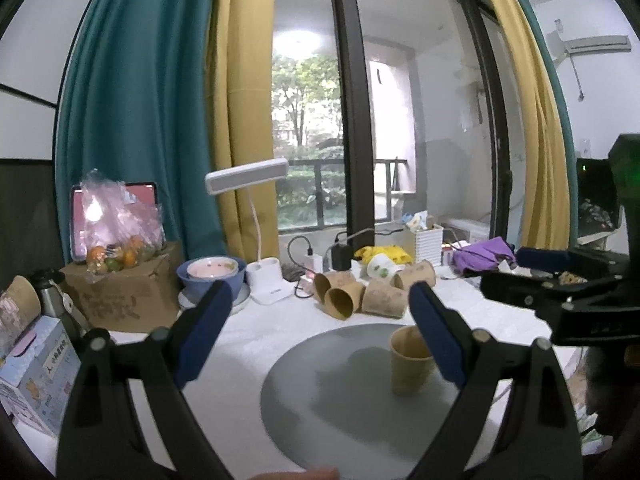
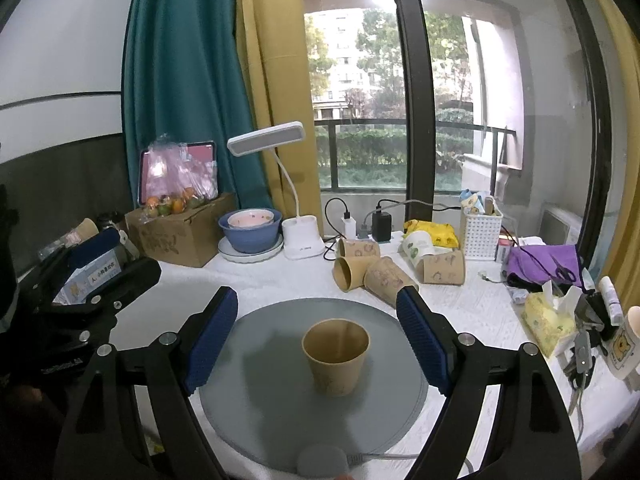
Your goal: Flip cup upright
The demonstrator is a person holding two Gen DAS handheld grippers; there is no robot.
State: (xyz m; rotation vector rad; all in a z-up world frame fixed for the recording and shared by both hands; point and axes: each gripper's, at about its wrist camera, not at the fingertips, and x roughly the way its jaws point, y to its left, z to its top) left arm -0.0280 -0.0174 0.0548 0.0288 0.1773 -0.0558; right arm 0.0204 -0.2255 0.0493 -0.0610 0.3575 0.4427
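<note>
A brown paper cup (image 2: 335, 358) stands upright, mouth up, on the round grey mat (image 2: 260, 400). My right gripper (image 2: 318, 340) is open and empty, its blue pads (image 2: 210, 336) apart on either side of the cup and nearer the camera. In the left wrist view the cup (image 1: 410, 362) stands at the right of the mat (image 1: 320, 400), partly behind my left gripper's right pad (image 1: 436, 336). My left gripper (image 1: 320, 332) is open and empty. The right gripper (image 1: 552, 280) also shows at the right edge of the left wrist view.
Several brown paper cups (image 2: 372, 268) lie on their sides behind the mat. A white desk lamp (image 2: 298, 236), blue bowl (image 2: 250, 232), cardboard box (image 2: 180, 236), white basket (image 2: 480, 232), purple cloth (image 2: 544, 264) and tissue pack (image 2: 548, 320) crowd the table's back and right.
</note>
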